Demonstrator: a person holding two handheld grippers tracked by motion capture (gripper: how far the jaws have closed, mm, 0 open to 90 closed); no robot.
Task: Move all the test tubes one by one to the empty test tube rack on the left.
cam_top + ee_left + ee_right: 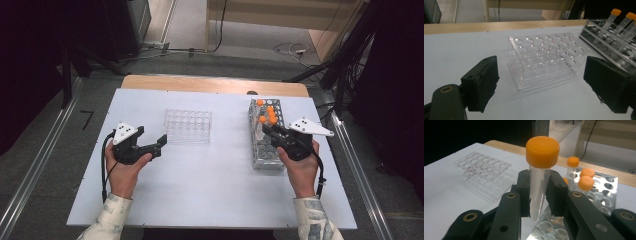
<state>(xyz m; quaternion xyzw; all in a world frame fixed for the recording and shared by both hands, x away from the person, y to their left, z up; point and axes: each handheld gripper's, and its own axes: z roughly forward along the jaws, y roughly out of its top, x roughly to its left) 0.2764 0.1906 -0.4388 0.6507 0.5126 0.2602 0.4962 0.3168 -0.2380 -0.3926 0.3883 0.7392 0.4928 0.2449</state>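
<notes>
right gripper (539, 195): clamped on tube (539, 187) just below orange cap, above metal rack (604, 192)
tube: light, slick plastic — grip the wall, not the cap
left gripper (541, 87): jaws apart, facing clear rack (546, 60) beside the metal rack

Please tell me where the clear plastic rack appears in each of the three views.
High view: clear plastic rack at table centre, ahead of the left gripper.
Left gripper view: mid-frame, beyond the open fingers.
Right gripper view: upper left, left of the held tube.
Shared landmark: metal rack of orange-capped tubes.
</notes>
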